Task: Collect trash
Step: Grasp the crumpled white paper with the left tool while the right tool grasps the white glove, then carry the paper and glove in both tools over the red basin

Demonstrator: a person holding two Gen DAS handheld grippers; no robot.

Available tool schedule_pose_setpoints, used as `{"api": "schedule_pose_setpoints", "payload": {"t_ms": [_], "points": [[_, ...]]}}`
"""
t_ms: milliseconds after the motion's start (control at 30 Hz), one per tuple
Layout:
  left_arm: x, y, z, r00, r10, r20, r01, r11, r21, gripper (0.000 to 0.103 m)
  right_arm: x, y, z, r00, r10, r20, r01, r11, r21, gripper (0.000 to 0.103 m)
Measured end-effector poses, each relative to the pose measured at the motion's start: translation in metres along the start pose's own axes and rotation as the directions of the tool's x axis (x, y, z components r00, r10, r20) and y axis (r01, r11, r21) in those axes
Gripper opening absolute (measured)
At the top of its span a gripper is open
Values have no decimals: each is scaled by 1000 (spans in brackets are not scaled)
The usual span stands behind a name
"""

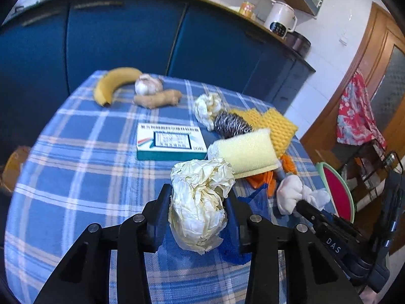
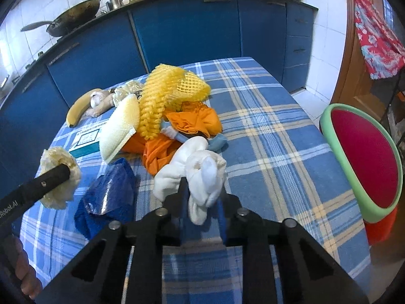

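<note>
Blue plaid cloth [image 1: 76, 167] covers the table, clutter heaped toward its far right side. Yellow foam net [image 2: 174, 86] tops the heap, an orange bag [image 2: 192, 121] under it, a pale sponge [image 1: 249, 149] leaning alongside. A box [image 1: 169, 141] lies flat mid-table; banana [image 1: 114, 82], garlic [image 1: 148, 83] and ginger [image 1: 158, 97] sit at the far edge. A blue wrapper [image 2: 108, 195] lies between the grippers. The left gripper [image 1: 198, 207] pinches a crumpled paper ball [image 1: 200, 202], jaws tight on it. The right gripper [image 2: 202, 197] clamps a white wad [image 2: 202, 177] near the heap's front.
</note>
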State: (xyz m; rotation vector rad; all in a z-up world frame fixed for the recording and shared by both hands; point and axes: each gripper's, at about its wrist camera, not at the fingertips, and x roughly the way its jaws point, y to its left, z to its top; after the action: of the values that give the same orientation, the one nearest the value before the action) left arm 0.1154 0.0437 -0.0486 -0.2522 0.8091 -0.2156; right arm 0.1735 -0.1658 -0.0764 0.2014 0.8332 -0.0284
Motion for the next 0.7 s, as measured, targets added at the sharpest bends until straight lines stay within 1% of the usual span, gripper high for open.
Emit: {"api": "schedule_pose_setpoints", "payload": {"t_ms": [300, 533, 700], "points": [[-25, -18, -2, 999, -5, 36, 4, 1000, 27, 41, -43, -2, -4, 996, 34, 86, -32, 999, -22, 18], [-46, -38, -5, 997, -10, 73, 6, 998, 62, 41, -73, -11, -5, 991, 52, 125, -51, 999, -12, 18], [-58, -55, -4, 995, -28, 91, 20, 996, 91, 41, -98, -20, -4, 986, 56, 160, -56, 998, -3, 18]]}}
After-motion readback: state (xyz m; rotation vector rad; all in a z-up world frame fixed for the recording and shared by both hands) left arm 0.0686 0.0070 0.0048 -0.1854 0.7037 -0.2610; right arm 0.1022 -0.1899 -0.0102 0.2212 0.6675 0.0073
